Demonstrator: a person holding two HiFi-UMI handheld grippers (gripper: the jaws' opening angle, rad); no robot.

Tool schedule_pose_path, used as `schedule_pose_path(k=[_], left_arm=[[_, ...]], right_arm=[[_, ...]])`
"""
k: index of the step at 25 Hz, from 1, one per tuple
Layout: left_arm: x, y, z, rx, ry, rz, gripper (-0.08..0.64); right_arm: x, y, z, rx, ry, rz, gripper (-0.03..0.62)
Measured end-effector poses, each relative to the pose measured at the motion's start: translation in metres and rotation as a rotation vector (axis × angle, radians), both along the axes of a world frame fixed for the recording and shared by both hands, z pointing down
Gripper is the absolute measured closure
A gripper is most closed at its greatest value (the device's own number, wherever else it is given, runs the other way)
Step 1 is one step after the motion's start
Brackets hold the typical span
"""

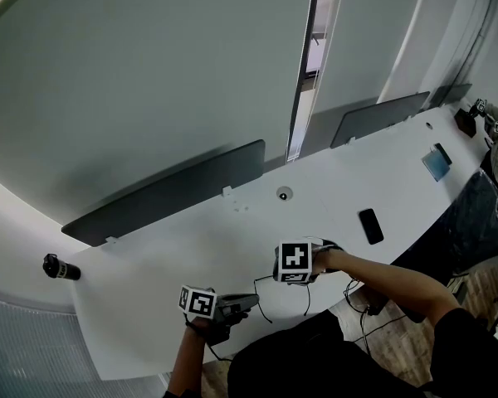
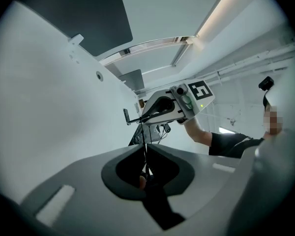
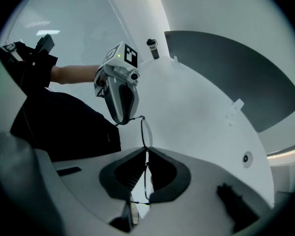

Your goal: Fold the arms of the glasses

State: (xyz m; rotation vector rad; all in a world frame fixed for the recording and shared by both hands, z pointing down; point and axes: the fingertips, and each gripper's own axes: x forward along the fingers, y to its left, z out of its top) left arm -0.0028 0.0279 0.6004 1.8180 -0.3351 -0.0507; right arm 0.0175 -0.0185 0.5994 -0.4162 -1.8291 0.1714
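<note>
So, the biggest thing here is the white table (image 1: 191, 247), a smooth matte top with a curved edge. Long dark grey divider panels (image 1: 174, 191) stand along its far side. Both grippers are chunky pale grey plastic with dark, scooped-out jaw pads, and each carries a cube with black-and-white square markers. On the tabletop there's a flat black phone (image 1: 370, 225), well apart from the action. There's also a dark cylindrical flask (image 1: 61, 268) off by the left end and a small round grommet (image 1: 284, 194) set in the surface.

The glasses (image 3: 146, 132) are super thin black wire with rounded oval lenses, basically see-through. They're held between the two grippers at the table's near edge, right in front of the person. The right gripper (image 3: 147, 150) is clamped on the front of the frame between the two lenses. One lens pokes out past the tips and the other sits back in the jaw hollow. The left gripper (image 2: 145, 146) is pinched tight on one skinny arm, which runs as a thin line up toward the frame.

From the head view the glasses are just a faint squiggle of wire. You only get the lens shape from the right gripper view, and the pinch on the arm from the left gripper view.
</note>
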Motion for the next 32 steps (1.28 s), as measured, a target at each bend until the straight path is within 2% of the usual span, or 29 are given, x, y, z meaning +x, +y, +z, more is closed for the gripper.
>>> schedule_pose_path(k=[3, 7, 12, 15, 18, 20, 22, 25, 27, 29, 32], left_arm=[[-0.004, 0.0, 0.002, 0.009, 0.002, 0.009, 0.537], [-0.003, 0.002, 0.003, 0.013, 0.013, 0.006, 0.537], [-0.009, -0.001, 0.012, 0.034, 0.006, -0.057, 0.52], [-0.015, -0.002, 0.025, 0.047, -0.001, -0.105, 0.456], [-0.014, -0.002, 0.019, 0.078, 0.012, -0.139, 0.448], [-0.023, -0.009, 0.014, 0.153, -0.031, -0.2, 0.448], [-0.04, -0.019, 0.004, 0.258, -0.105, -0.311, 0.451], [-0.067, -0.022, -0.016, 0.464, -0.287, -0.467, 0.463], [-0.073, -0.017, -0.023, 0.565, -0.405, -0.495, 0.466], [-0.073, -0.011, -0.022, 0.616, -0.486, -0.511, 0.471], [-0.074, -0.005, -0.017, 0.627, -0.52, -0.581, 0.486]], right_arm=[[0.001, -0.002, -0.001, 0.007, 0.008, -0.035, 0.571], [0.004, 0.002, 0.003, -0.023, 0.025, -0.02, 0.571], [0.005, -0.004, 0.016, -0.041, 0.064, 0.054, 0.571], [0.005, -0.012, 0.026, -0.07, 0.101, 0.1, 0.571], [0.007, -0.022, 0.033, -0.085, 0.143, 0.148, 0.571], [0.009, -0.029, 0.038, -0.097, 0.164, 0.185, 0.571], [0.012, -0.036, 0.043, -0.119, 0.167, 0.232, 0.571], [0.014, -0.043, 0.05, -0.157, 0.15, 0.317, 0.571], [0.017, -0.046, 0.053, -0.175, 0.143, 0.365, 0.571], [0.02, -0.049, 0.057, -0.178, 0.137, 0.405, 0.571], [0.025, -0.052, 0.063, -0.187, 0.118, 0.461, 0.571]])
